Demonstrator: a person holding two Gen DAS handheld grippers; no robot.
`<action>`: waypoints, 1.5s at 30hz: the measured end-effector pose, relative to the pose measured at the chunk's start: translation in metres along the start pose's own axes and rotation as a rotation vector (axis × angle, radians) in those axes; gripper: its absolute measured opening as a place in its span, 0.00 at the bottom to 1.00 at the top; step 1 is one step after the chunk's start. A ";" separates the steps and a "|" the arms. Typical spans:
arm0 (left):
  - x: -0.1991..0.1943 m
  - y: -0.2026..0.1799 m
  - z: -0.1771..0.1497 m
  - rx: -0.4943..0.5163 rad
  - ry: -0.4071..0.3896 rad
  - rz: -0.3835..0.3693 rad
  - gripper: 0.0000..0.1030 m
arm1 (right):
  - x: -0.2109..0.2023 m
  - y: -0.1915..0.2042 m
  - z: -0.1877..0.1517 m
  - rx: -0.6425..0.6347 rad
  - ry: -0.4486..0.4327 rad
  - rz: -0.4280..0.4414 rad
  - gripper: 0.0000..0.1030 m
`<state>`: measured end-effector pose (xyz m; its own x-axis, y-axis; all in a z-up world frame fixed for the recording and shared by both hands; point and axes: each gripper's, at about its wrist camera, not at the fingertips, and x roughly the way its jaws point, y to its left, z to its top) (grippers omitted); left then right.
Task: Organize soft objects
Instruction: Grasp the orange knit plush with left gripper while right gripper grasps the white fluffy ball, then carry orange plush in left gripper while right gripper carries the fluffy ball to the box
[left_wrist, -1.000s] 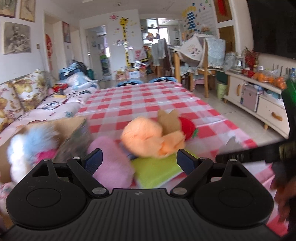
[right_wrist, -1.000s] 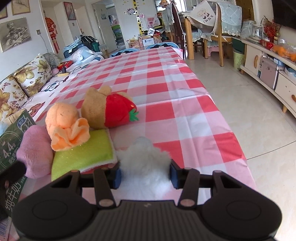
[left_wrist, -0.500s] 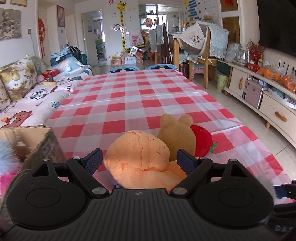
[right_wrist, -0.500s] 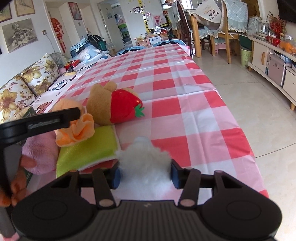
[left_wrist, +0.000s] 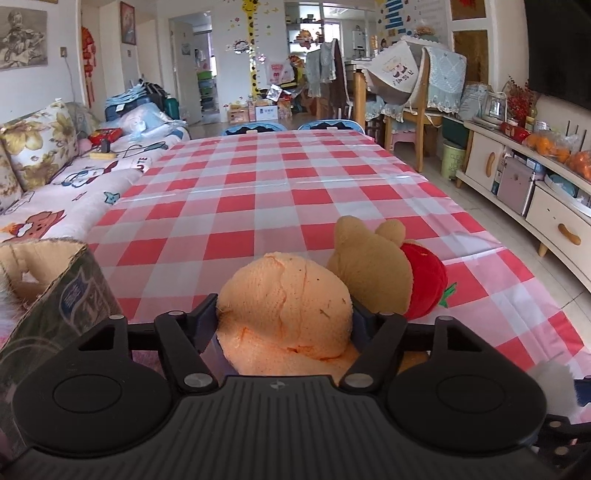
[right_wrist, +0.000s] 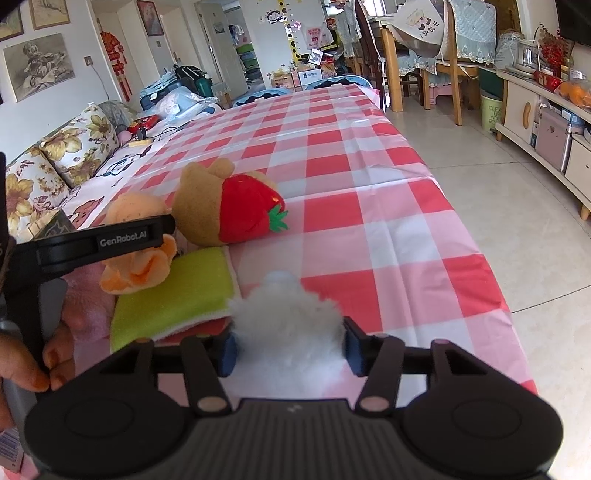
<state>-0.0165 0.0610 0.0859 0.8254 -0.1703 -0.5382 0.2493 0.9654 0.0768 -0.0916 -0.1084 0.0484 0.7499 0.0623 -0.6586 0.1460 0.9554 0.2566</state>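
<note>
Between the just-closing jaws of the left gripper (left_wrist: 283, 319), the orange plush (left_wrist: 284, 314) is pinched (white fluff (right_wrist: 286, 317) clamped by the right gripper (right_wrist: 289, 347)) and is best lifted straight, clear of the bear (left_wrist: 373, 266).

right gripper (right_wrist: 288, 349): bottom centre of the frame, blue pads pressed into a white fluffy toy (right_wrist: 286, 314)
left gripper (right_wrist: 110, 242): at the left edge, one black finger lying across an orange plush (right_wrist: 142, 266); a hand (right_wrist: 26, 354) grips its handle at lower left
green sponge cloth (right_wrist: 173, 295): flat, under the orange plush, touching the white toy
strawberry bear plush (right_wrist: 229, 206): left of centre, just behind the cloth
bench (right_wrist: 369, 184): red and white checked cover
</note>
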 end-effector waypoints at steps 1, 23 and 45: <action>-0.003 0.000 -0.001 -0.007 0.002 0.002 0.82 | 0.000 0.001 0.000 -0.004 0.000 -0.002 0.50; -0.068 0.009 -0.033 -0.095 -0.009 -0.039 0.81 | -0.021 0.017 0.008 -0.019 -0.029 0.044 0.46; -0.100 0.025 -0.045 -0.117 -0.051 -0.095 0.81 | -0.056 0.036 0.013 0.010 -0.086 0.083 0.46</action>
<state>-0.1161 0.1108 0.1040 0.8262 -0.2692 -0.4949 0.2696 0.9603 -0.0722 -0.1203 -0.0816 0.1036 0.8124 0.1156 -0.5716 0.0871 0.9451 0.3149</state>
